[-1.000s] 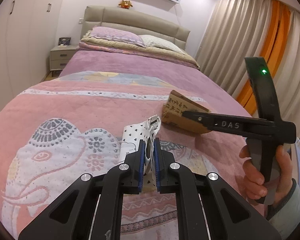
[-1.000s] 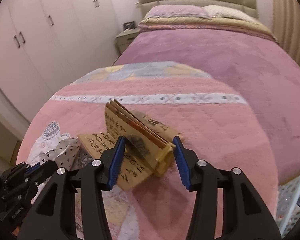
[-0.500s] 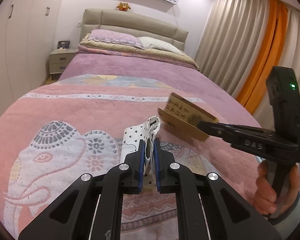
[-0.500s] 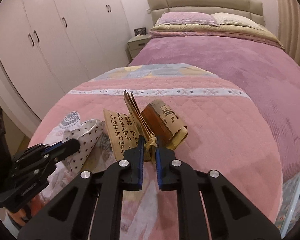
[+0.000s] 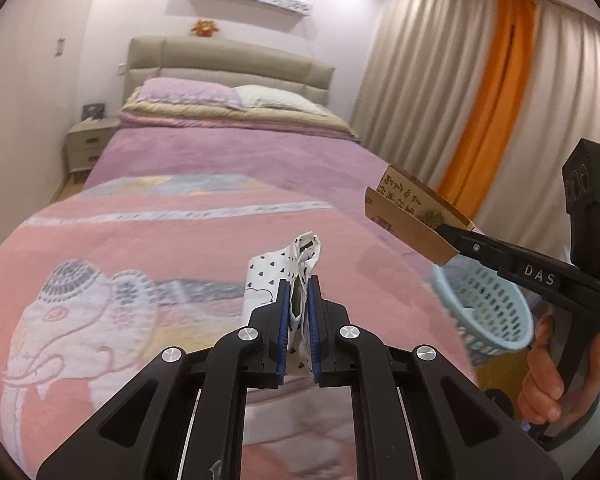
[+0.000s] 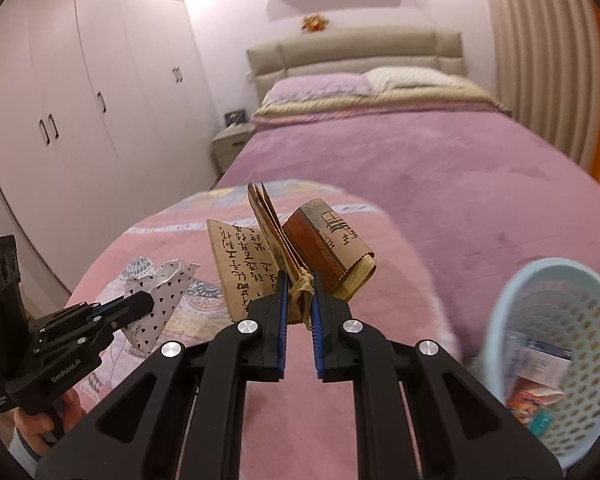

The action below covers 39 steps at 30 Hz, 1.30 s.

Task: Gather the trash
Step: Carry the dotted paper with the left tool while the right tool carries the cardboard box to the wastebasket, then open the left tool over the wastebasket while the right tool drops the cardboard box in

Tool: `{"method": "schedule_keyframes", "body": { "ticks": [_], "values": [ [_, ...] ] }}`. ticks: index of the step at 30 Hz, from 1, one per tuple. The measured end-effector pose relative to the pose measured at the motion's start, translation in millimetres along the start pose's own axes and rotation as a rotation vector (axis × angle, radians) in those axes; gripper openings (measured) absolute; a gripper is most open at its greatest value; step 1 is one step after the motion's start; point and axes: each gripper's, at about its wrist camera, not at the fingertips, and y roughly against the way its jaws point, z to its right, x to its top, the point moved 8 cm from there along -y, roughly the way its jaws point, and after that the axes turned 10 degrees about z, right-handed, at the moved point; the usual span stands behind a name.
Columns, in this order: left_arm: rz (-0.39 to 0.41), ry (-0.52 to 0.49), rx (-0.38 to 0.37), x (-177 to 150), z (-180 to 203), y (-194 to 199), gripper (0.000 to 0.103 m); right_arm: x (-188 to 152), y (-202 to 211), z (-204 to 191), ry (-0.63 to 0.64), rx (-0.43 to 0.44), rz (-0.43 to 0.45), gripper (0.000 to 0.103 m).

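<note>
The right gripper [image 6: 299, 296] is clamped on the bottom fold of a brown printed paper bag [image 6: 288, 248], which stands up out of the jaws with its flaps fanned above the pink bedspread [image 6: 380, 420]. The bag is clear of the bed, its long axis running up and slightly away from the fingers. The left gripper [image 5: 299, 308] is closed on a crumpled white wrapper with black hearts [image 5: 284, 264], also held above the bedspread, the paper rising out of the jaws.

What the coming drop seems to turn on is the pale blue perforated basket [image 6: 556, 360]: it lies low and to the right of the right gripper, off the edge of the bed, so the bag needs to travel right and down to reach its mouth. The right gripper is clearly the nearer of the 2; the left one sits well to the far side of it and would have to cross over.

The right wrist view looks into the basket, where some colourful packaging already lies. The left wrist view shows only the basket's outer wall [image 5: 488, 308] but gives the side-on picture: the bag [image 5: 412, 216] is above and just bedward of the rim, not yet over the opening.
</note>
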Motion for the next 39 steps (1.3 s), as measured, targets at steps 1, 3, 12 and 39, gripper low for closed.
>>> {"method": "schedule_keyframes", "body": {
  "ticks": [1, 3, 12, 39],
  "values": [
    [0.005, -0.015, -0.013, 3, 11, 1, 0.007, 2, 11, 5, -0.004, -0.015, 0.016, 0.009],
    [0.016, -0.038, -0.037, 8, 29, 1, 0.007, 5, 32, 18, -0.021, -0.042, 0.043, 0.009],
    [-0.009, -0.062, -0.238, 17, 125, -16, 0.007, 10, 96, 84, -0.115, -0.202, 0.134, 0.009],
    [-0.265, -0.061, -0.464, -41, 264, -141, 0.076, -71, 131, 283, -0.499, -0.482, 0.005, 0.061]
  ]
}}
